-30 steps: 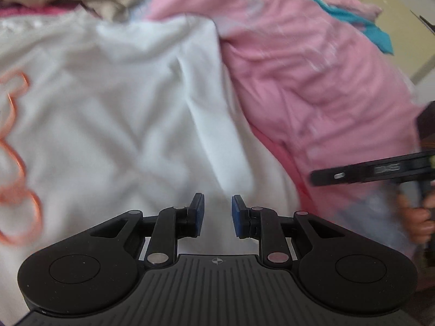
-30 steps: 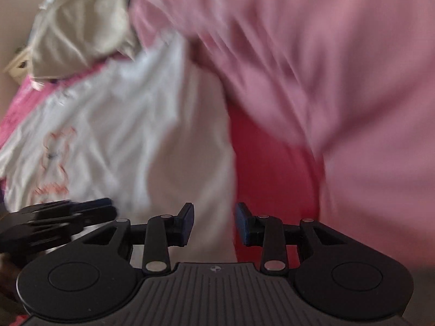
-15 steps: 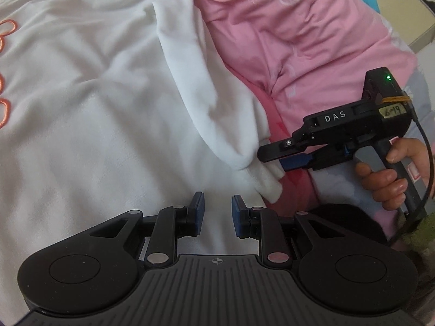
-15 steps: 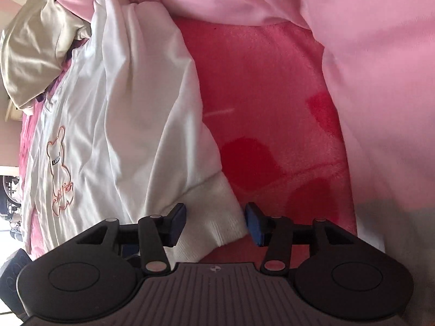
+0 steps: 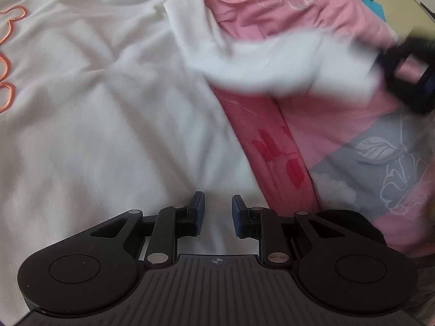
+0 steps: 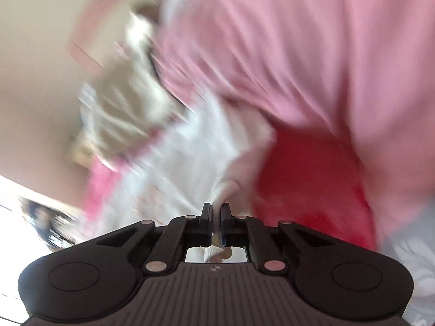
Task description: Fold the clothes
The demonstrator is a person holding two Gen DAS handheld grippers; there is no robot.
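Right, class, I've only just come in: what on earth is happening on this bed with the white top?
A person is folding a white sweatshirt spread on pink bedding. The right tongs are closing on the cuff of its sleeve, pinched between the pads and lifted off the bedding. The left tongs hover empty over the sweatshirt's body, slightly parted. The fold is not yet laid.

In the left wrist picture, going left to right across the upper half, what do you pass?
Orange embroidered outline → white sweatshirt → its lifted sleeve → the blurred right gripper, whose jaws are closing on the sleeve's cuff.
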